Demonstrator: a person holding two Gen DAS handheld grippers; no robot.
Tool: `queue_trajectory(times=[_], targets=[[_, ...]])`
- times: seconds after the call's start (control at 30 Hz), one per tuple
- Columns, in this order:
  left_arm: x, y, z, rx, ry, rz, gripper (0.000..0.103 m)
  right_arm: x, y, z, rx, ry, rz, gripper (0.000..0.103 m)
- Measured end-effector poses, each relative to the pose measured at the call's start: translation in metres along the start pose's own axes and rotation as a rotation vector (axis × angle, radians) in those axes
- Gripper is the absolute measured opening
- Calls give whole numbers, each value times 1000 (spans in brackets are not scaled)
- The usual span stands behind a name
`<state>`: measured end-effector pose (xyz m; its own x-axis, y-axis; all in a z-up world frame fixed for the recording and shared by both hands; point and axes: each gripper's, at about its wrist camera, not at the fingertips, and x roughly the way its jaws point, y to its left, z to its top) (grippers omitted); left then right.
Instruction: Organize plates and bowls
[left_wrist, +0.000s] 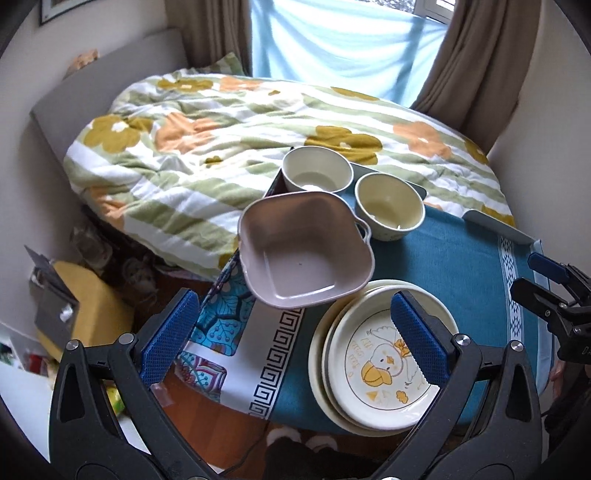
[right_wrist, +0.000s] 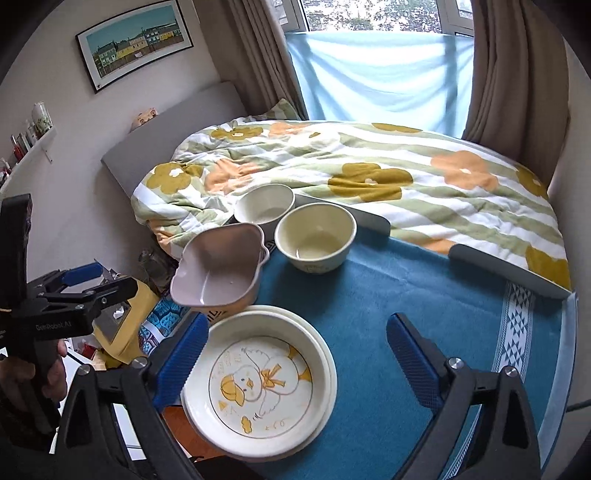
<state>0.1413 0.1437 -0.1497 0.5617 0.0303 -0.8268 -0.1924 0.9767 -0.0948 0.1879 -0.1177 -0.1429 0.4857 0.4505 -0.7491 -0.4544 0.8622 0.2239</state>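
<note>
Bedroom setting: a small worktop (right_wrist: 406, 295) under a teal cloth (left_wrist: 443, 266) stands against a bed with a floral striped duvet (right_wrist: 369, 166); brown curtains (right_wrist: 517, 74) flank a window hung with a pale blue sheet (right_wrist: 380, 74).

Item one: a stack of cream plates (right_wrist: 258, 380) at the near edge of the worktop, the top plate printed with a yellow duck; in the left wrist view the same stack (left_wrist: 380, 362) shows at least two rims, the upper plates set slightly off-centre.

Item two: a square pinkish-grey bowl (left_wrist: 304, 251), empty, just behind the stack at the worktop's left edge, overhanging it; in the right wrist view it appears tilted.

Item three: a round cream bowl (right_wrist: 316, 236), upright, beside the square bowl on the teal cloth.

Item four: a second round cream bowl (left_wrist: 317, 171), upright, at the far left corner, near both other bowls.

The left gripper (left_wrist: 295, 343) is held above the near edge, fingers wide apart and clamped on nothing, the blue pads (left_wrist: 168, 332) straddling the square bowl and plate stack in its own view. The right gripper (right_wrist: 295, 362) likewise has its fingers spread and empty, above the plates.

Surroundings: a framed picture of coloured houses (right_wrist: 135, 40) on the wall; a yellow box (left_wrist: 92, 306) on the floor.
</note>
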Motion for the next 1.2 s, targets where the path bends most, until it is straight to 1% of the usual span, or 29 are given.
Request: queue_trajectory(times=[0.13, 0.17, 0.23, 0.33, 0.43, 0.5, 0.53, 0.57, 0.6, 0.63, 0.7, 0.73, 0.77, 0.8, 0.93, 0.97, 1.03, 1.07, 1.1, 1.13, 1.17, 1.2], targets=[[18, 21, 4, -38, 30, -9, 103, 24, 13, 16, -16, 1, 44, 96], [24, 26, 5, -49, 45, -18, 103, 35, 15, 19, -11, 15, 47, 96], [39, 34, 7, -67, 75, -37, 103, 59, 14, 22, 28, 72, 42, 96], [60, 45, 9, -90, 109, -57, 102, 91, 12, 25, 84, 131, 91, 96], [83, 53, 11, -122, 153, -87, 94, 116, 18, 29, 72, 178, 82, 96], [101, 56, 10, -134, 188, -105, 84, 131, 21, 31, 73, 197, 98, 96], [110, 57, 10, -141, 207, -116, 81, 139, 22, 31, 78, 208, 104, 96], [118, 58, 10, -146, 225, -128, 76, 146, 23, 31, 81, 221, 103, 94], [128, 58, 9, -147, 244, -140, 71, 154, 24, 30, 81, 235, 101, 88], [135, 57, 9, -145, 256, -145, 68, 162, 24, 30, 81, 252, 100, 84], [149, 55, 9, -134, 282, -150, 58, 176, 25, 29, 83, 286, 108, 73], [155, 55, 10, -130, 292, -152, 56, 183, 25, 28, 81, 303, 111, 71], [159, 54, 10, -126, 299, -154, 52, 188, 26, 27, 77, 316, 116, 67], [163, 53, 11, -122, 305, -156, 52, 193, 27, 27, 72, 323, 124, 61], [173, 53, 14, -112, 313, -153, 52, 207, 29, 28, 68, 347, 128, 52], [174, 54, 15, -109, 315, -151, 51, 209, 29, 28, 69, 351, 127, 49], [178, 54, 17, -106, 317, -151, 42, 213, 29, 29, 71, 357, 126, 41], [180, 54, 18, -101, 316, -146, 37, 215, 29, 29, 71, 359, 126, 33], [180, 54, 19, -95, 314, -141, 31, 217, 30, 29, 71, 363, 126, 29], [181, 54, 19, -88, 315, -134, 28, 218, 30, 29, 70, 366, 123, 26], [182, 53, 20, -79, 318, -114, 22, 220, 31, 29, 69, 366, 120, 19], [184, 53, 20, -74, 324, -98, 19, 221, 31, 30, 69, 367, 121, 14]])
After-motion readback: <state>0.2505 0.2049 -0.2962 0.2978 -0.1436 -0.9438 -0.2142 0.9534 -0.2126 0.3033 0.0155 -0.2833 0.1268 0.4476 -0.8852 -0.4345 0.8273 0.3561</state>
